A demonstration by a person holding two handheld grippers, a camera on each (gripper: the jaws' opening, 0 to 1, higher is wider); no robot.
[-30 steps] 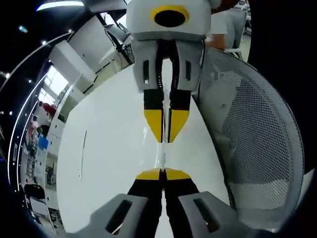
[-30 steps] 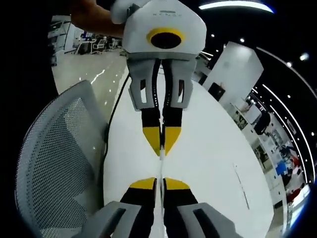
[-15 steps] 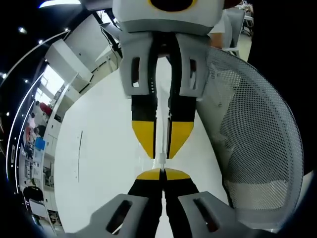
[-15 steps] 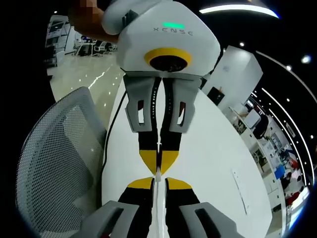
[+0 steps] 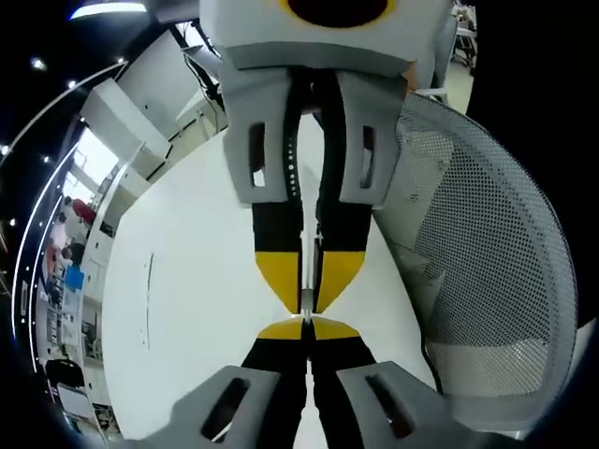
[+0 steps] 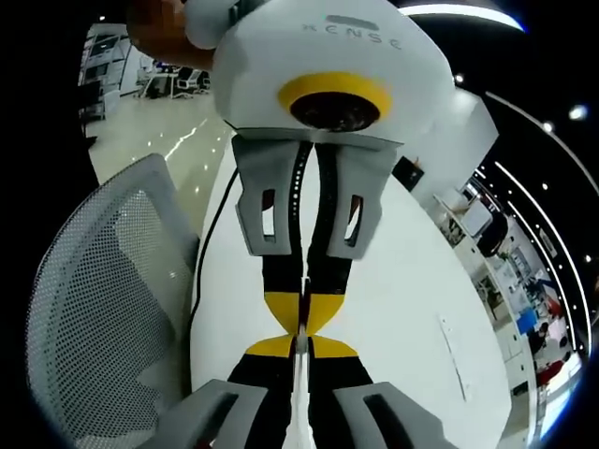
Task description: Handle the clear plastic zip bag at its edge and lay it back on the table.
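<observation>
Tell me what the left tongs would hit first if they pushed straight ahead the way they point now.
Most likely the right tongs, which face the left tongs tip to tip with almost no gap. Both look shut on the thin edge of the clear bag between them; the exact gap is hard to judge.

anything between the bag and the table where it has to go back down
Nothing visible does. The zip bag is pinched at its edge between the left gripper and right gripper, over bare white table.
</observation>
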